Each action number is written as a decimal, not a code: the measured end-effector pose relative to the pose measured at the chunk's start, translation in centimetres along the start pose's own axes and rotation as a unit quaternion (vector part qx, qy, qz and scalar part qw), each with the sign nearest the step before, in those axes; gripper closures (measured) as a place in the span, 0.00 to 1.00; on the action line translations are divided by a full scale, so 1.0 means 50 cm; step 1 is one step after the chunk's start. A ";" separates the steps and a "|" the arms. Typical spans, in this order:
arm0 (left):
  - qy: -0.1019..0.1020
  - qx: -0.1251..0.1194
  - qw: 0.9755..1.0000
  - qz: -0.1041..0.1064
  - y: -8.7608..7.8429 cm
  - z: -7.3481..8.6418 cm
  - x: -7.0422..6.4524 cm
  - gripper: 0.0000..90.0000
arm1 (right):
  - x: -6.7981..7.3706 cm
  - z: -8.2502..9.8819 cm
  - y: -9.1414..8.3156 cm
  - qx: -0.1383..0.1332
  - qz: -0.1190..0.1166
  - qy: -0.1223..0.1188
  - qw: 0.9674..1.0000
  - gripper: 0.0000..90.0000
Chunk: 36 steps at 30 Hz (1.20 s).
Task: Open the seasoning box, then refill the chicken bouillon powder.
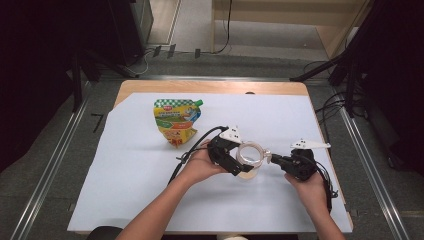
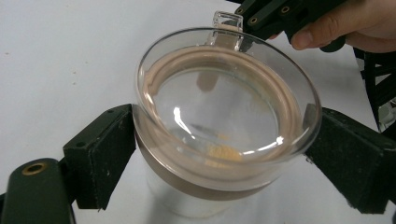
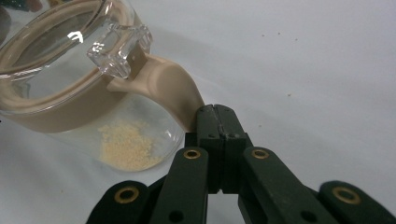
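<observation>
Steadiness matters as the left gripper (image 2: 219,154) clamps the lidded jar (image 2: 224,126) near the desk's (image 1: 130,165) middle, while the right gripper (image 3: 215,114), jaws closed, pushes its beige latch (image 3: 168,88) without tipping it.

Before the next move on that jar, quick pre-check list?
1. Left gripper clamped around jar at its collar: ok.
2. Right gripper shut, jaws pressed against the beige latch: ok.
3. Clear lid seated on jar: ok.
4. Latch released: cannot tell.
5. Yellow powder resting at the bottom, none spilled nearby: ok.
6. Pouch lying apart from both grippers: ok.
</observation>
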State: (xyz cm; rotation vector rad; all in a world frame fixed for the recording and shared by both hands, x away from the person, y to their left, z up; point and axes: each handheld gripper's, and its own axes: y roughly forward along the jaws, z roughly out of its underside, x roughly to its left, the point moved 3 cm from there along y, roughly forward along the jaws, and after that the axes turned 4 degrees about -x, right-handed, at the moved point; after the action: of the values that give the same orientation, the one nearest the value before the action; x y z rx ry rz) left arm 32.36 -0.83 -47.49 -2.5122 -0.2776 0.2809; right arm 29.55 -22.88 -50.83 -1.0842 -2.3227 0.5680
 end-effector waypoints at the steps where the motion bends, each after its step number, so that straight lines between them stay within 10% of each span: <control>1: 0.001 0.000 1.000 -0.001 0.001 -0.001 0.000 0.12 | 0.000 0.001 -0.001 0.001 0.000 0.000 1.000 1.00; 36: 0.027 -0.002 0.999 -0.021 -0.021 -0.068 -0.017 0.14 | 0.007 0.006 -0.008 0.009 0.001 -0.008 1.000 1.00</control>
State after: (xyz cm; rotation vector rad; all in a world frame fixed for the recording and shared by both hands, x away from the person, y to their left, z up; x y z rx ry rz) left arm 32.27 -2.04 -44.05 -2.5107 -0.3089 0.1954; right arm 28.93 -22.88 -50.72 -1.0773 -2.3272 0.5982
